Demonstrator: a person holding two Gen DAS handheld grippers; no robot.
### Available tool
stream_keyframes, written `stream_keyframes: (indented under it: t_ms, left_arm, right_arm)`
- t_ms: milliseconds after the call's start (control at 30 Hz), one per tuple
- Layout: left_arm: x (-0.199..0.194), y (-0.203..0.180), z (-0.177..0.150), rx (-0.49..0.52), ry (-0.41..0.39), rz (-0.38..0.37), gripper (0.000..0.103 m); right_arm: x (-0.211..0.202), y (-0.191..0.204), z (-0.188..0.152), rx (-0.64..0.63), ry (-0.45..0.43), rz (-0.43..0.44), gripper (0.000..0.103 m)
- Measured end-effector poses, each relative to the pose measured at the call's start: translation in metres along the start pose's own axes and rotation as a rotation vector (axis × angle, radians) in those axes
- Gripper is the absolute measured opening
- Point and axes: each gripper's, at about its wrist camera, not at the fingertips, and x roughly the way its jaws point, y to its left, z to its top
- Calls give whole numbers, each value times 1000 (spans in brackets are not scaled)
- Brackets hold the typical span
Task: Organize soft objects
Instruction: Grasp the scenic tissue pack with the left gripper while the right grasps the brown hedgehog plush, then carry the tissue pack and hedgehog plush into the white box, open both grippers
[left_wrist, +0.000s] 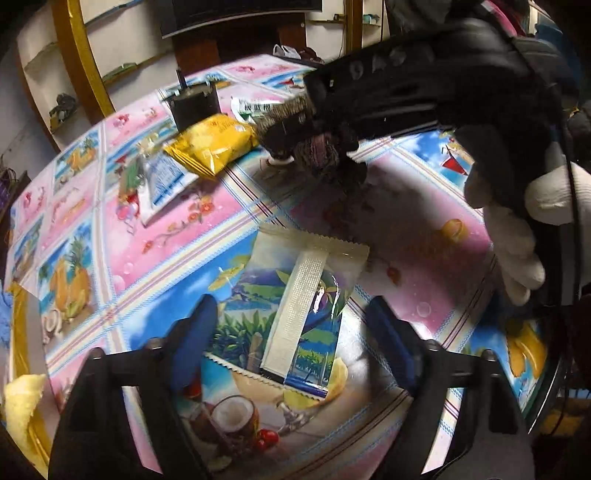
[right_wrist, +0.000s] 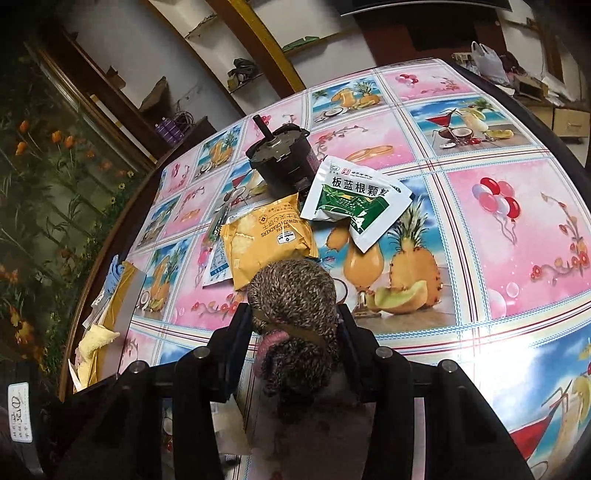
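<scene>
The knitted brown-and-grey roll, bound with a band and showing a pink end, lies with its long axis along the right gripper, its rounded end toward the yellow cracker packet. The right jaws are narrowed and clamp the roll on both sides, just above the bench. The left gripper has its jaws wide, holding nothing, straddling a clear sachet that lies flat on the bench, its white seam strip running away from the camera. Beyond the cracker packet lie a green-and-white granule sachet and a dark motor.
</scene>
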Motion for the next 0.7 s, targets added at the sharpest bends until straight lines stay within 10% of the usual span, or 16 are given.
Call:
stream_keyframes:
  t_ms: [200,333,700]
  left_arm:
    - [8,7,8,-69,-17,7,87]
    - [1,6,5,-103,-37,31,62]
    - [-82,34,-39,-328,-212,5,61]
  right_arm:
    - [-3,6,-1,-19,-15,2,45]
    - [-3,4,0,-8,-28,-3,45]
    - [2,19,-6,-79,-37,21,45]
